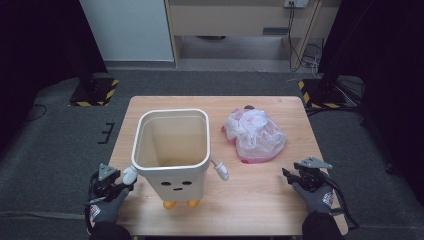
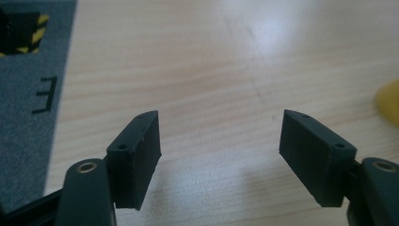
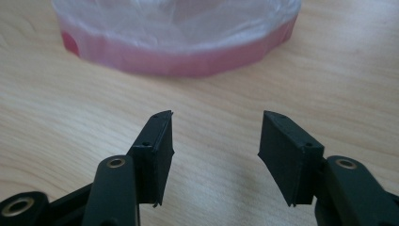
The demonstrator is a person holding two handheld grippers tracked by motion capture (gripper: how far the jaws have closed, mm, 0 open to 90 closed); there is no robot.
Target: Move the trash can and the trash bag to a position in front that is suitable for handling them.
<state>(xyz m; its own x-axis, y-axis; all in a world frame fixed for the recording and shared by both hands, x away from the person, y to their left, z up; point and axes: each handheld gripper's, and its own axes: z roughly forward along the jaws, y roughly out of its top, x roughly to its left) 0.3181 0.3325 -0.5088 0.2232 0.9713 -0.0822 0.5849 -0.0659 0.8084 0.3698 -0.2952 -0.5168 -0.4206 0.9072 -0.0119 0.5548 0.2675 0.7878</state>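
Two things in play: a cream bin with a cartoon face, and a crumpled clear-and-pink plastic bag; the work looks like lining the bin with the bag.
Bin: upright on the table, left of centre, mouth open, inside bare as far as the high view shows; small white arms stick out at its sides, yellow feet at the near edge.
Bag: lying in a loose heap on the table, right of the bin and apart from it, not spread out, not over the rim.
Left gripper: at the near left corner of the table, just beside the bin's white arm; whether it touches that arm cannot be told. Fingers spread, bare wood between them; a yellow shape at the right edge of the left gripper view, likely a bin foot.
Right gripper: near right side of the table, pointing toward the bag, short of it. Fingers spread with nothing between them; the bag's pink edge lies ahead in the right gripper view.
Done so far: nothing visible; bag untouched, bin unlined.
Left to do: by my reading, all of it: pick up the bag, open it, lower it into the bin, fold the mouth over the rim.
Stage: very start, both hands poised.
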